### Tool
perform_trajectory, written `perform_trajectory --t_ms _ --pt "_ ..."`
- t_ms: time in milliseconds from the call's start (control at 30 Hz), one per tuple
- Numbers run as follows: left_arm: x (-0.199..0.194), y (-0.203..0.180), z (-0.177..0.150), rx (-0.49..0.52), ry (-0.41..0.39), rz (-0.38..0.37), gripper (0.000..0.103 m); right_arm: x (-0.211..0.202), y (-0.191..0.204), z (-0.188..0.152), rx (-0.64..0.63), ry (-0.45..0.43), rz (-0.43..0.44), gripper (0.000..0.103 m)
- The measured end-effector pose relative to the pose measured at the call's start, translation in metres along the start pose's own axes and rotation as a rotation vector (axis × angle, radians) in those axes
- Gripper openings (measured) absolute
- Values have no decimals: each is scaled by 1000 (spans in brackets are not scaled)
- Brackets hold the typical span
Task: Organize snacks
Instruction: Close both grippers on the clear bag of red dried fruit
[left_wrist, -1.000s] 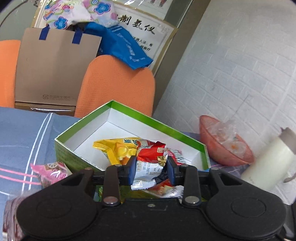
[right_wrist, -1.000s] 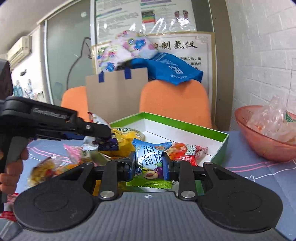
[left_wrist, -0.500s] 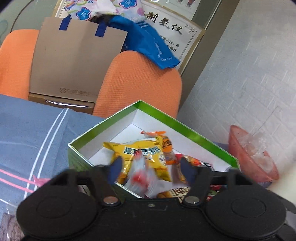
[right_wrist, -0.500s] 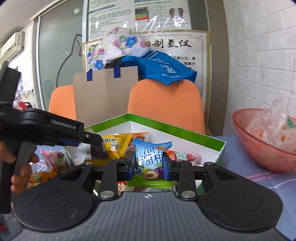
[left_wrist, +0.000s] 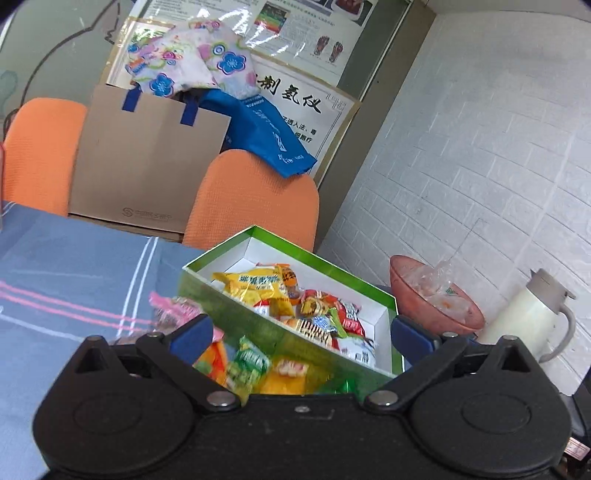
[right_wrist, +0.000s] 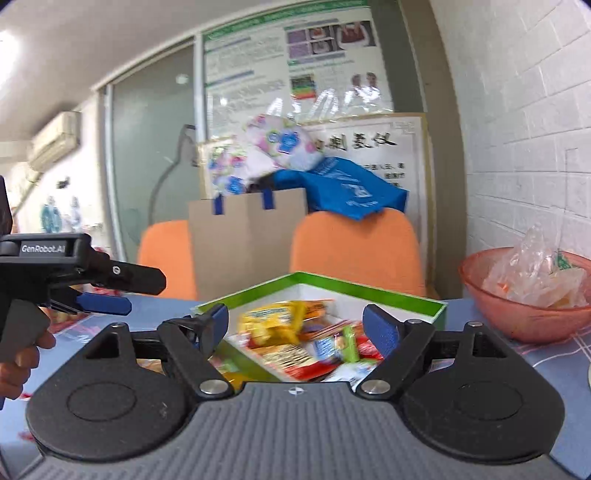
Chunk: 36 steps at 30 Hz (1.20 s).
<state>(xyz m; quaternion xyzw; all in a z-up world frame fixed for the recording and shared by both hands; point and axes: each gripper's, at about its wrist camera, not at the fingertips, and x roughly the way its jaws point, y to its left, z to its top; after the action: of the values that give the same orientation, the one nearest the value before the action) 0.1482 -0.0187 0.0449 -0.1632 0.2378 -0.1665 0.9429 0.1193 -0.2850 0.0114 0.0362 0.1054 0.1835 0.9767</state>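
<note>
Step in hand: we judge both packets are dropped and the next move is a reach for the loose snacks outside the box.
Left gripper (left_wrist: 301, 334): released, blue pads spread wide, nothing between them; we point it down at the near side of the box.
Right gripper (right_wrist: 295, 325): its jaws are opening, and no packet is pressed by the pads; the box contents show through the gap.
Snack box (left_wrist: 334, 269): green-rimmed, white inside, on the blue striped tablecloth (left_wrist: 66, 266), one corner turned toward us.
Snacks in the box (left_wrist: 295, 302): a yellow packet (left_wrist: 258, 286) on top toward the far corner, smaller red and orange ones heaped nearer us.
Loose snacks (left_wrist: 247, 363): green, orange and yellow packets on the cloth against the box's near wall, just ahead of the left pads; a pink packet (left_wrist: 170, 306) lies further left.
Deciding relation: the loose packets lie below and left of the box, so our left hand (right_wrist: 18, 358) is the nearer; from the right gripper they sit low left, partly hidden behind its own finger (right_wrist: 218, 319).
Long axis: blur keeps us from telling how those packets lie.
Bystanders: the pink bowl (right_wrist: 524, 295) and white jug (left_wrist: 532, 317) stand right of the box, well apart from the reach.
</note>
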Motion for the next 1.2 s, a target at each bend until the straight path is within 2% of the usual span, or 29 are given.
perform_trajectory --t_ms 167,300,433,500,600,667,900,933,967,1000,1033,1100,1133,1200 --pt "-47 18 -28 -33 -1 31 103 -5 28 -19 -18 78 73 103" --pt "-78 42 -49 -76 2 113 103 1 56 -37 -6 167 176 103" --pt "-100 73 -66 -181 7 171 103 9 88 -56 -6 256 306 103" --pt "-106 88 -72 -227 6 191 103 14 104 -60 -14 282 343 103" --pt "-109 104 -76 -283 20 176 103 18 125 -65 -37 311 385 103" --pt "-108 108 -76 -297 23 145 103 21 134 -65 -56 320 402 103" --pt "-77 110 -75 -213 77 161 103 20 151 -68 -97 344 435 103" --pt "-73 115 -80 -220 101 175 97 20 151 -68 -97 347 434 103" --pt "-72 120 -84 -235 119 185 87 20 151 -69 -95 349 436 103" --pt "-74 126 -90 -252 117 179 86 21 151 -68 -94 352 441 103" --pt "-81 131 -94 -268 99 166 91 22 150 -68 -93 357 445 103" --pt "-92 136 -95 -292 94 180 92 24 152 -71 -106 370 454 103" --pt "-97 136 -96 -292 90 189 95 26 155 -72 -118 380 462 103" --pt "-107 136 -93 -306 78 160 103 30 160 -75 -139 394 467 103"
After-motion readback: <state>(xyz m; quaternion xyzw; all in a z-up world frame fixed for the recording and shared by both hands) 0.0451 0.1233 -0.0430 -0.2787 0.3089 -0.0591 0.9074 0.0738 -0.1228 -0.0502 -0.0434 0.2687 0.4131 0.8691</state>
